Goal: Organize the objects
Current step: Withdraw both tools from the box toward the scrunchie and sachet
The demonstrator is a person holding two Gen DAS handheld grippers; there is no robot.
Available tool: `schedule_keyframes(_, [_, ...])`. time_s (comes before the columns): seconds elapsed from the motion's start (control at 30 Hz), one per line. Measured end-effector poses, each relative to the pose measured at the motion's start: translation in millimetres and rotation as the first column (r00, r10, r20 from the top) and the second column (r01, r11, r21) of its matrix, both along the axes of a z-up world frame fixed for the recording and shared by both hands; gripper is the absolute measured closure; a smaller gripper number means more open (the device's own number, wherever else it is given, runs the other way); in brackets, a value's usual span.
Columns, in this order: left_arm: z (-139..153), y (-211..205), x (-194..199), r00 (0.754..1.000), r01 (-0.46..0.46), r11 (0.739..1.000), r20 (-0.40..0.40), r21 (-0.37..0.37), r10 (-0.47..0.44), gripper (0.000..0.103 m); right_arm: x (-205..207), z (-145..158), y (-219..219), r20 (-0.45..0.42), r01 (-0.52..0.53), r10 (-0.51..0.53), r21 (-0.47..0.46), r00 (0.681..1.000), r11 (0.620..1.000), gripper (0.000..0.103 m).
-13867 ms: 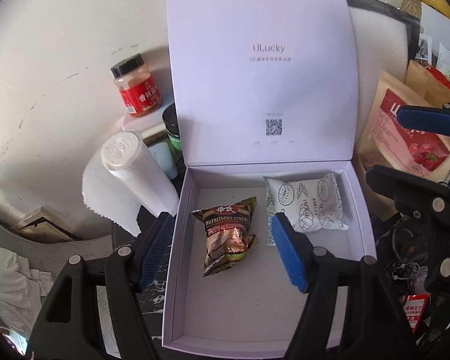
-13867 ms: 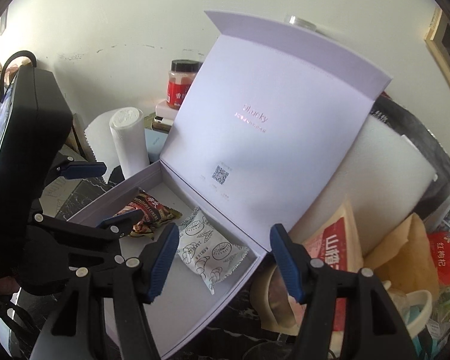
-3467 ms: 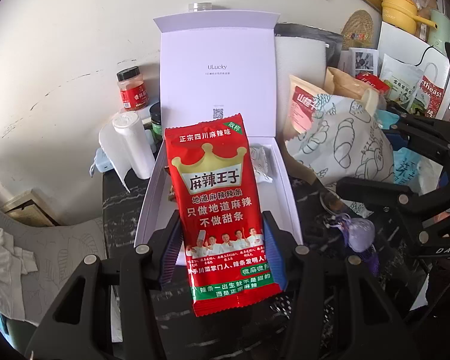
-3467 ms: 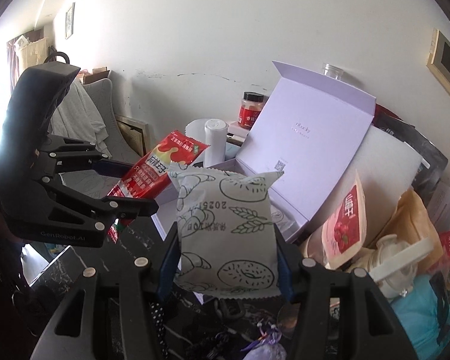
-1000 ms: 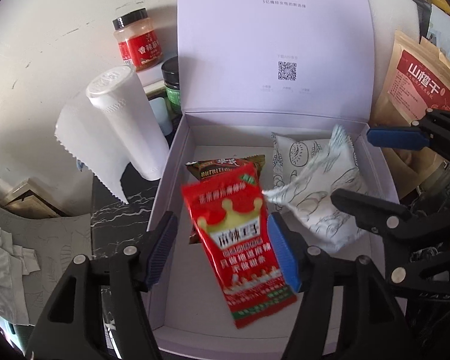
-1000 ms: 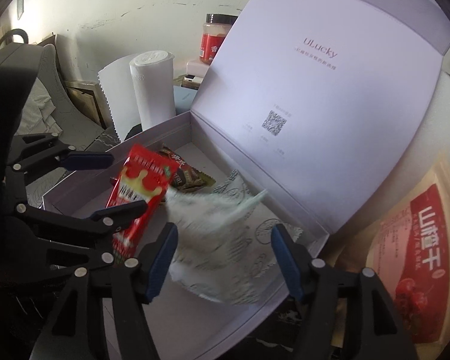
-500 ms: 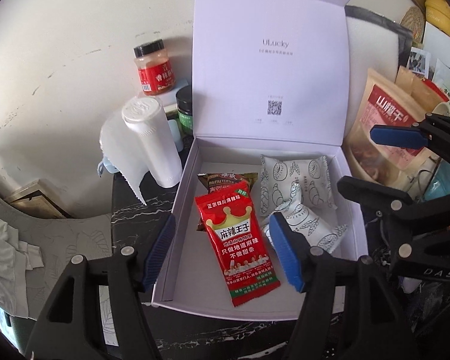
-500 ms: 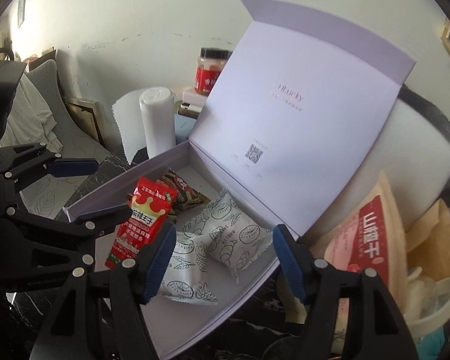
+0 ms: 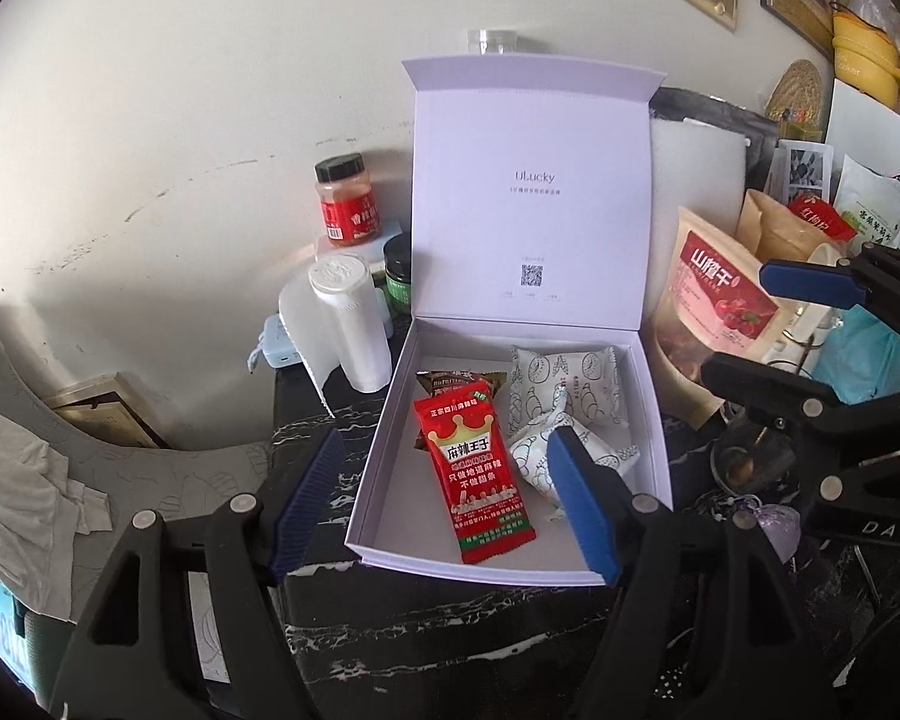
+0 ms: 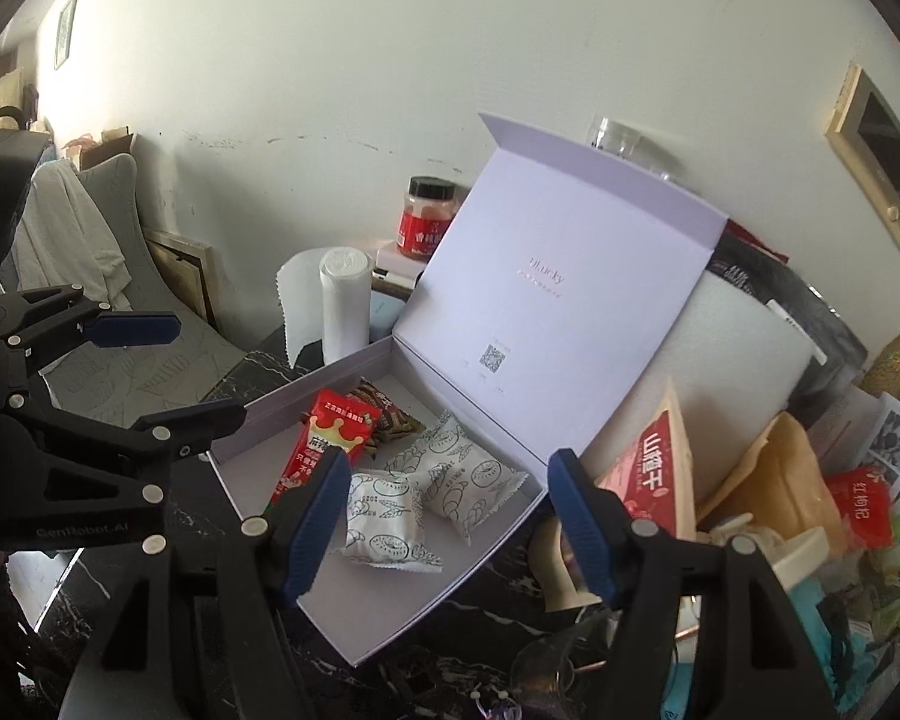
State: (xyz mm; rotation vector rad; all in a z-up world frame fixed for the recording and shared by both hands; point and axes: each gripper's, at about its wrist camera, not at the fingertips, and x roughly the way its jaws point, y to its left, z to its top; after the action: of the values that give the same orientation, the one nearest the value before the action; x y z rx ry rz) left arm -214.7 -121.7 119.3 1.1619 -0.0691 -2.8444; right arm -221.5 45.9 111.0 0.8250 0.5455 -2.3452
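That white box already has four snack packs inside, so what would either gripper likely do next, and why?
Probably swing the right gripper toward the loose red pouch leaning outside the white box. Both grippers are empty; the left gripper is opening with nothing between its jaws. The red packet and the white packs already lie inside, with bare floor left at the front.

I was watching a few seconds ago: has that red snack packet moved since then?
Yes. The red packet was up between the left gripper's fingers in front of the box; it now lies inside, partly over the brown packet.
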Motion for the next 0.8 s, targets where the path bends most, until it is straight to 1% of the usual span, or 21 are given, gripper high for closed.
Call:
schedule_keyframes(0.43, [49.9,22.5,78.1,0.995,0.008,1.000,-0.095,-0.025,-0.010,0.026,65.4,39.9,28.7,-0.096,-0.003,-0.001,-0.035,0.995,0.999,0.032])
schedule_keyframes(0.63, [66.9,30.4,114.6,0.991,0.006,0.999,-0.133,-0.034,-0.011,0.024,95.8,55.1,44.4,-0.134,-0.001,-0.006,-0.054,0.991,0.999,0.031])
schedule_keyframes(0.8, [76.9,38.4,146.6,0.987,0.005,0.999,-0.158,-0.041,-0.012,0.022,121.2,61.7,56.7,-0.160,-0.005,-0.005,-0.062,0.987,0.998,0.030])
